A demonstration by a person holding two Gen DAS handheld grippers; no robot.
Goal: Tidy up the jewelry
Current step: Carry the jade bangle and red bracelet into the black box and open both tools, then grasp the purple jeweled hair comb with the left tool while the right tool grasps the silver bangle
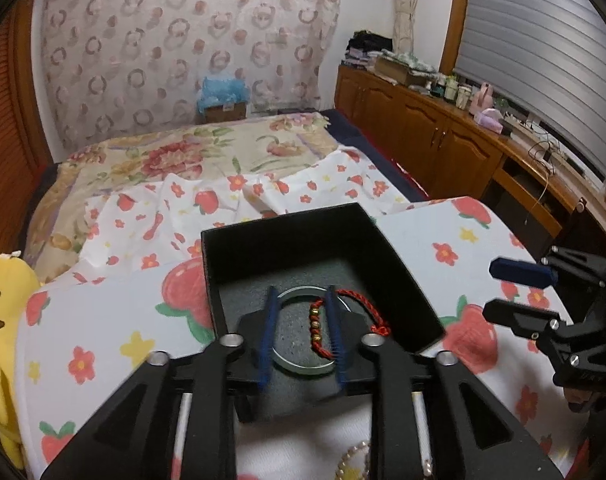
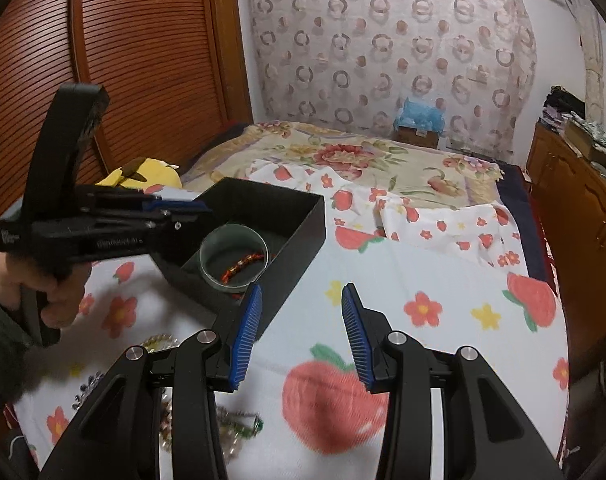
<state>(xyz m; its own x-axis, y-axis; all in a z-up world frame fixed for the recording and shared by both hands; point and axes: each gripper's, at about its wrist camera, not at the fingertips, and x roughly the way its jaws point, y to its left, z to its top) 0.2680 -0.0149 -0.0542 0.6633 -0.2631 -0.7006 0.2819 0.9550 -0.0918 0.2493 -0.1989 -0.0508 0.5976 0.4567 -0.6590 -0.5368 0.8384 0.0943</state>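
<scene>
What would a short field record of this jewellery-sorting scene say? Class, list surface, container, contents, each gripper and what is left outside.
surface: strawberry-print white cloth
container: open black square box
contents: pale green bangle; red braided cord bracelet with gold beads
left gripper: open, over the box
right gripper: open, empty, beside the box
outside box: beaded jewellery pile

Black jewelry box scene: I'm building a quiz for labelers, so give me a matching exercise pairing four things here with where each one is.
Things:
1. red braided bracelet
2. pale bangle
3. left gripper
4. right gripper

Places:
A. open over the strawberry-print cloth, outside the box
B. lying on the grey foam floor of the black box
C. reaching into the box, fingers open
D. draped across the bangle, with gold beads

Pairs: 1-D, 2-B, 3-C, 4-A
</scene>
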